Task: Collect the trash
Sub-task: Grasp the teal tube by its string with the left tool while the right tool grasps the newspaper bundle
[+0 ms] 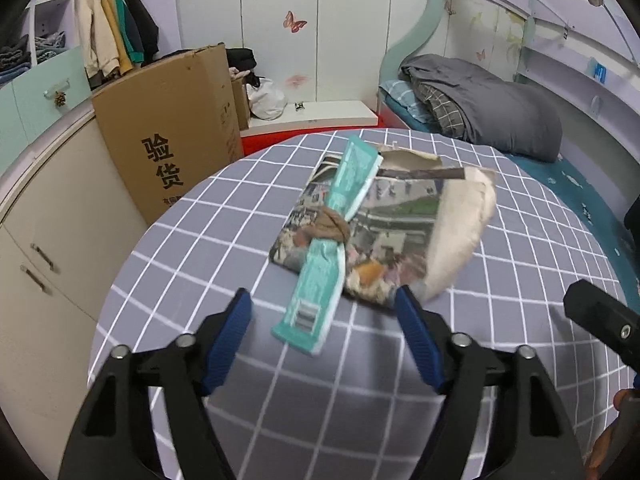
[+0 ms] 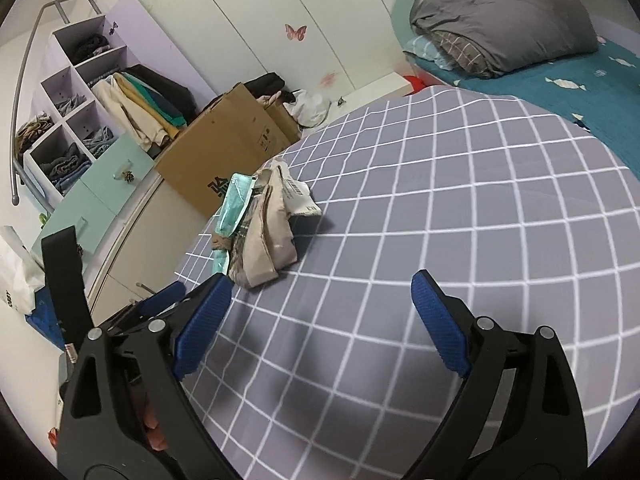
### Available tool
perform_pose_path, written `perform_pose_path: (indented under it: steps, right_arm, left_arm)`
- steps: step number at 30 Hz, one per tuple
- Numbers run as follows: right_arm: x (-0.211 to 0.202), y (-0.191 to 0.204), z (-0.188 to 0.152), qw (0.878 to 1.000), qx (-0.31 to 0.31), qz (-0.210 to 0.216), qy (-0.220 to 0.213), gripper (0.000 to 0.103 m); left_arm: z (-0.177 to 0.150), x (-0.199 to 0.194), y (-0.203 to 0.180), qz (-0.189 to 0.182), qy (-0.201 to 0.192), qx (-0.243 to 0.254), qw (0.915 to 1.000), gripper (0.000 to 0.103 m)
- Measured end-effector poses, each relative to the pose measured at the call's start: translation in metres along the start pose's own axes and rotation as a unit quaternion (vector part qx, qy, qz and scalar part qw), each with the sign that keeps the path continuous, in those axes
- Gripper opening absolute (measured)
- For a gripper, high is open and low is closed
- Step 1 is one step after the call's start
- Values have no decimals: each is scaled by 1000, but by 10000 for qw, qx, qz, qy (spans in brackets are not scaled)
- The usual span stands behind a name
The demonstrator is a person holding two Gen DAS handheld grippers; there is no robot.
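Note:
On the grey checked tablecloth (image 1: 192,240) lies a small pile of trash. It holds a long teal wrapper (image 1: 354,172) tied round with a brown wad (image 1: 330,226), a printed paper bag (image 1: 396,216) and a beige paper (image 1: 464,220). My left gripper (image 1: 324,300) is open just in front of the pile. The wrapper's near end lies between its blue pads without touching them. In the right wrist view the same pile (image 2: 268,236) lies ahead to the left. My right gripper (image 2: 320,284) is open over bare cloth with nothing in it.
A tall cardboard box (image 1: 172,128) stands beyond the table's left edge, beside cream cabinets (image 1: 52,248) and hanging clothes (image 1: 112,28). A bed with a grey duvet (image 1: 500,112) runs along the right. Part of the right gripper's black body (image 1: 604,320) shows at the right edge.

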State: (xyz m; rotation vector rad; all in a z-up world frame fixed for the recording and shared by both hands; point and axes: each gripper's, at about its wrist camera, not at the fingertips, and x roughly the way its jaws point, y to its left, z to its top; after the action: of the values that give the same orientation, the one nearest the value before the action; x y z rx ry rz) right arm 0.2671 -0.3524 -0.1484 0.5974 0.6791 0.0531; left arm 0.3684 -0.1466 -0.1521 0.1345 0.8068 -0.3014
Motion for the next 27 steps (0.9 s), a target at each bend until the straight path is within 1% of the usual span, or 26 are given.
perform_pose_path:
  steps: [2,3,5,7,8,10,11,13,15,17,21,23,24,25,27]
  right_arm:
    - [5,1,3,10000,11,-1,20,90]
    - [7,2,6,10000,20,-10,23,90]
    - [12,2,10,10000,30,-4,37,90]
    - [18,2,14,10000,56,-6,52,90]
    - [22,2,16,9999,102,-9,57,90]
    - [29,0,20,9998,194,2,107,90]
    - [35,-1,22,9995,276,34,164,90]
    - [43,-1,25,9990,354,113,265,90]
    - [50,0,28,9985,402,163,342,90]
    - [59,4,32,9976,491,257,419,90]
    - [71,12,35,9973,433,312,512,89]
    - [77,17,32,9966,356,348,656,74]
    - [79,20,30,9962,326,369,717,46]
    - [78,22,28,9959,305,465,712,34]
    - [69,31,24,9973,124,384,613,27]
  left_arm:
    - [7,1,5,-51,-99,-151,9998,67]
    - [12,2,9,-172,-160,-267,9994,67]
    - [19,6,8,-223,-183,-258,9993,64]
    - [25,14,3,-153,-177,-135,9996,56]
    - [28,19,1,-159,-137,-106,9997,53]
    - [31,28,1,-202,-56,-158,9997,42]
    - [31,32,1,-244,-25,-186,9995,38]
    - [33,39,2,-340,25,-199,9992,23]
    - [34,37,1,-302,-73,-158,9994,21]
    - [34,33,5,-425,-134,-239,9987,20]
    - [31,18,14,-245,-365,-335,9985,20]
    - [28,7,21,-191,-453,-458,9977,20]
    - [26,3,25,-184,-482,-513,9974,20]
    - [24,-3,29,-166,-507,-571,9969,19]
    - [20,-15,35,-137,-584,-631,9962,19]
